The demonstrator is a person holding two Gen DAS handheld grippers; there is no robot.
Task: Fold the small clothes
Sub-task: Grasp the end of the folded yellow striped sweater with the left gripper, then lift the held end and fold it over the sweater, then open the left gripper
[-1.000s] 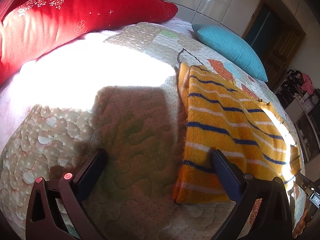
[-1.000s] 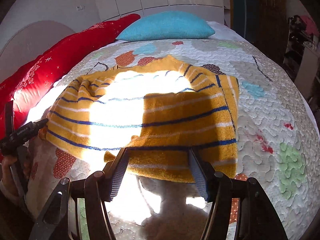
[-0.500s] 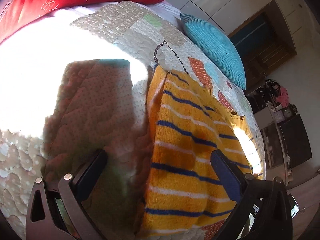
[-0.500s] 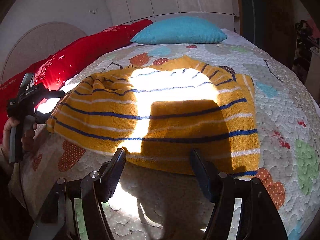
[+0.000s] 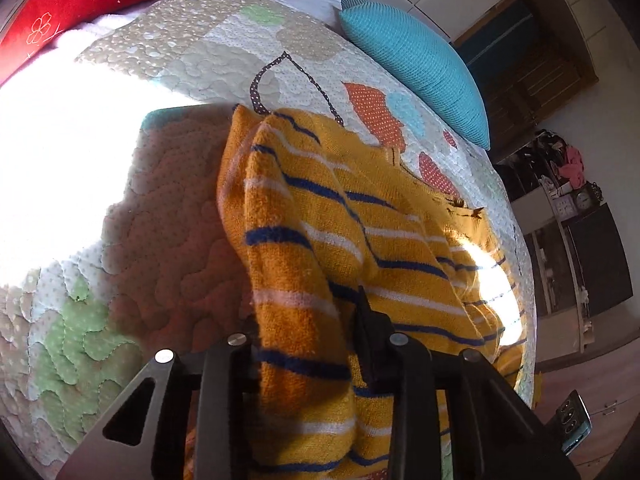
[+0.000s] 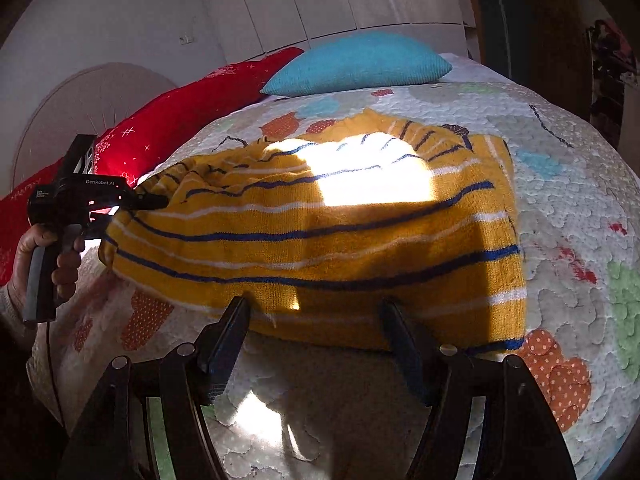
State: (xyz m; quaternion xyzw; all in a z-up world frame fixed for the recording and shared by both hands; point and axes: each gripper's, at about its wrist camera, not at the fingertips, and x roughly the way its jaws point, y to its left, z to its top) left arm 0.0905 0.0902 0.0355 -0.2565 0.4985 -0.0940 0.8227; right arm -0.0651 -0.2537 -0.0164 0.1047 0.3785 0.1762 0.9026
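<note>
A small yellow knit sweater (image 6: 320, 232) with blue and white stripes lies on the quilted bed cover (image 6: 568, 184). My left gripper (image 5: 308, 320) is shut on the sweater's left end (image 5: 296, 264) and lifts it a little off the quilt. In the right wrist view the left gripper (image 6: 148, 202) shows at the sweater's left end, held by a hand. My right gripper (image 6: 316, 320) is open and empty, its fingertips at the sweater's near hem.
A red pillow (image 5: 80, 0) and a teal cushion (image 5: 416, 60) lie at the head of the bed; they also show in the right wrist view as red pillow (image 6: 188, 120) and teal cushion (image 6: 356, 64). A dark cabinet (image 5: 584, 256) stands beside the bed.
My left gripper moved onto the sweater's left end and shut on it, bunching and lifting that end. My right gripper stayed open and drew slightly nearer to the near hem.
</note>
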